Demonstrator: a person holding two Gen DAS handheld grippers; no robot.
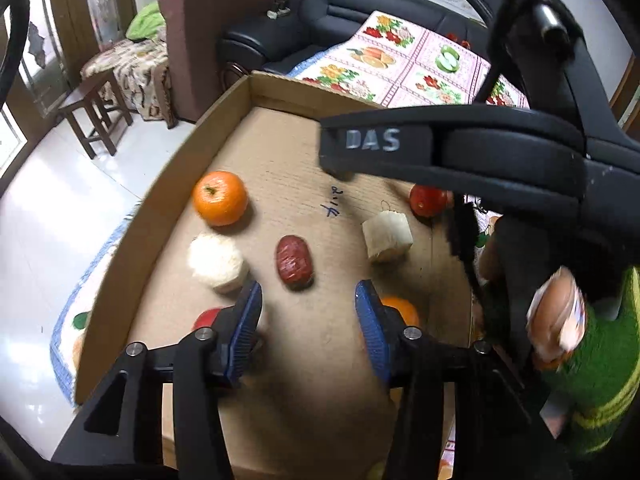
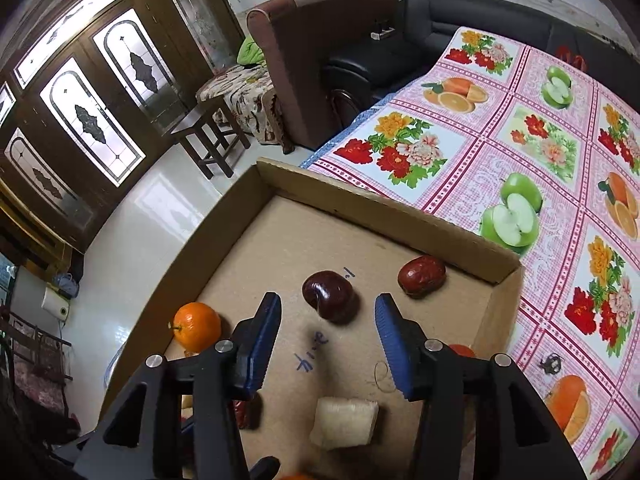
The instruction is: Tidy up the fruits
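1. Left wrist view: the fruits lie loose on the floor of the cardboard box (image 1: 168, 184): an orange (image 1: 219, 198), a red date (image 1: 294, 263), a pale fibrous chunk (image 1: 216, 263), a cut pale block (image 1: 386, 240) and a red fruit (image 1: 427, 200). None are grouped.
2. My left gripper (image 1: 309, 320) hovers just short of the date, jaws apart, nothing between them.
3. Right wrist view: my right gripper (image 2: 327, 344) stands open and empty, a dark red fruit (image 2: 329, 296) just beyond its tips and a second date (image 2: 421, 277) near the far wall.
4. Judgement: the items are gathered in the box, but sorting by kind remains undone.
5. The box rests on a fruit-print tablecloth (image 2: 520, 152).
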